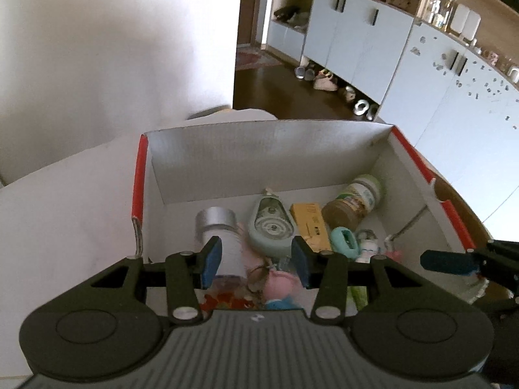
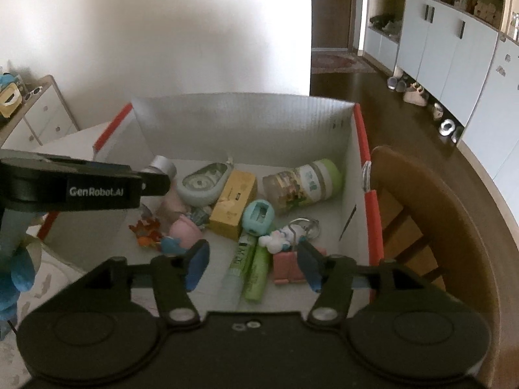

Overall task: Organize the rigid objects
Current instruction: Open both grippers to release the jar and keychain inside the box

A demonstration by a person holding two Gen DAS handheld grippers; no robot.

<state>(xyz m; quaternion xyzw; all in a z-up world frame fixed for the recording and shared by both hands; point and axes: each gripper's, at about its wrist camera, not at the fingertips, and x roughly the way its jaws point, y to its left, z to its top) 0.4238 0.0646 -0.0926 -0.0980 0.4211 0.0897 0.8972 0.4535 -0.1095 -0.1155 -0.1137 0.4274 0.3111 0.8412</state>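
Note:
A white box with red edges (image 1: 266, 159) (image 2: 240, 129) holds several small objects. Among them are a green-lidded jar (image 1: 353, 201) (image 2: 305, 183), a yellow box (image 1: 309, 225) (image 2: 232, 207), a grey-green tape dispenser (image 1: 271, 225) (image 2: 206, 183), a silver-capped white bottle (image 1: 217, 227) (image 2: 160, 163), a teal sharpener (image 2: 258, 215), green tubes (image 2: 251, 267) and a pink toy (image 1: 277, 287) (image 2: 185, 231). My left gripper (image 1: 256, 259) is open and empty above the box's near left side. My right gripper (image 2: 253, 264) is open and empty above the green tubes.
The box sits on a white surface (image 1: 65, 194) on a round wooden table (image 2: 454, 214). A wooden chair (image 2: 412, 220) stands right of the box. Light blue cabinets (image 1: 373, 45) and shoes (image 1: 324, 81) line the far wall. A small drawer unit (image 2: 35, 113) stands at the left.

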